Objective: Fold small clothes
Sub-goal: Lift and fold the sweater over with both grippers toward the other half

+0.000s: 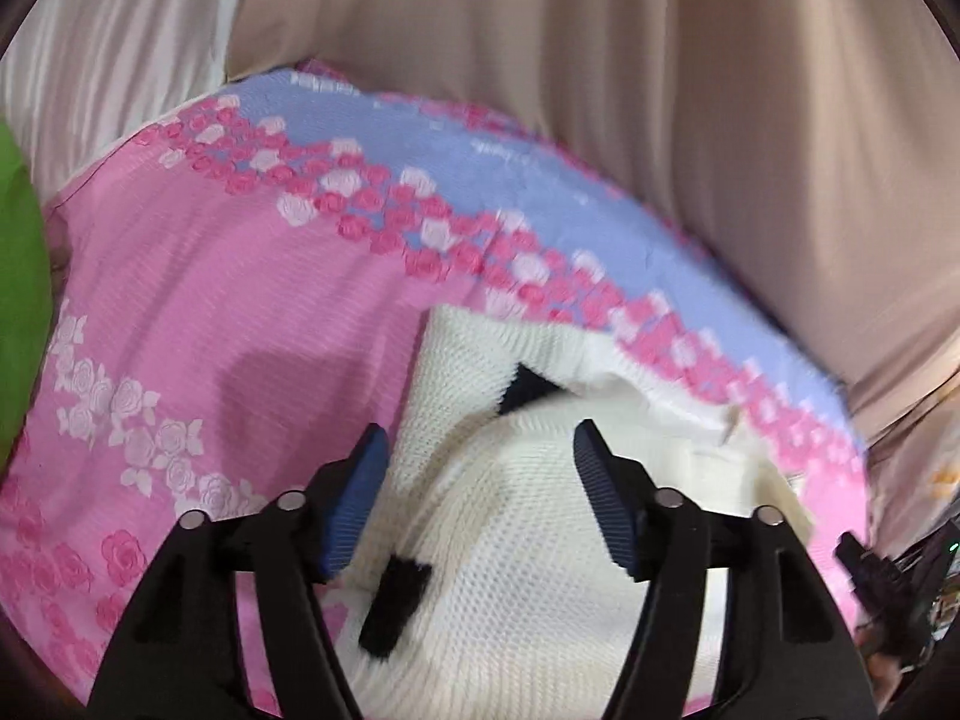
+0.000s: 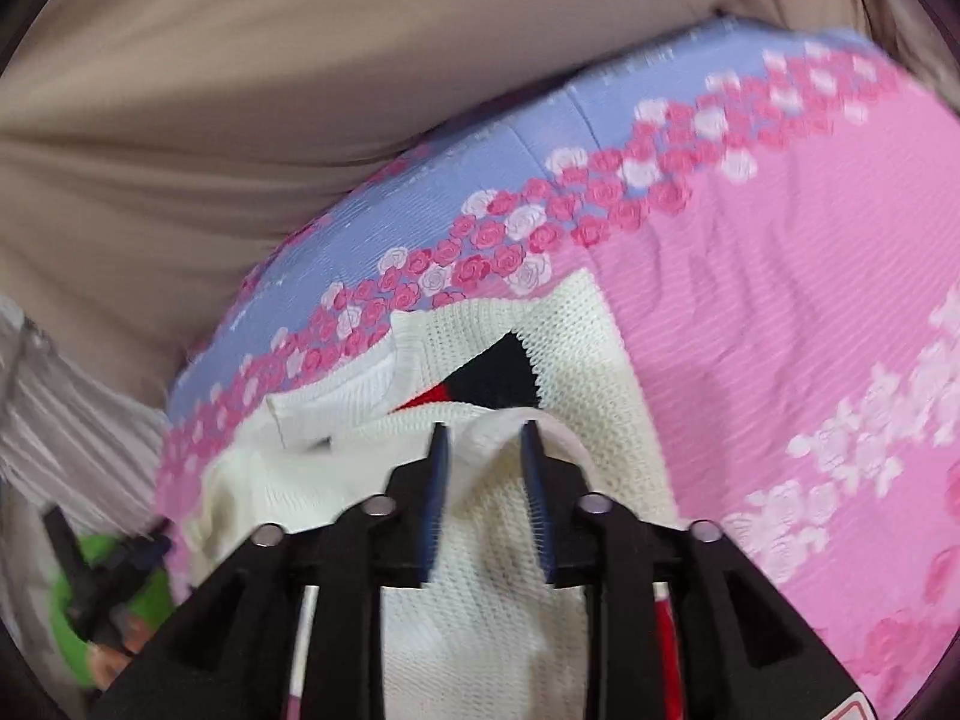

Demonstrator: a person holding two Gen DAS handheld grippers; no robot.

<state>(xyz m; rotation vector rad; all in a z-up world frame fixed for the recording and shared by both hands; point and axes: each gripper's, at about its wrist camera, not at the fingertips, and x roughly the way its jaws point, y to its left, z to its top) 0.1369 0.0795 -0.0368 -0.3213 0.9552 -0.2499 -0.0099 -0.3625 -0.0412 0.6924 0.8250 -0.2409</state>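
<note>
Cream knit sweater [image 1: 528, 528] lies folded on the pink rose-print bedspread [image 1: 198, 300]. Left gripper [image 1: 480, 456]: jaws wide apart above the knit, gripping nothing. Right gripper [image 2: 485, 438]: jaws part-open, a raised fold between them, contact unclear.

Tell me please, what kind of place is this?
Probably a bedroom: a white knit garment lies on a pink rose-print bedcover, with beige curtains hanging behind.

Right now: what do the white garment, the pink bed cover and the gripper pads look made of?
White garment: chunky knit, likely yarn; visible stitch grid, matte.
Pink bed cover: woven cloth, fine ribbed texture, printed roses; fibre unclear.
Left gripper pads: blue, ridged, probably rubber.
</note>
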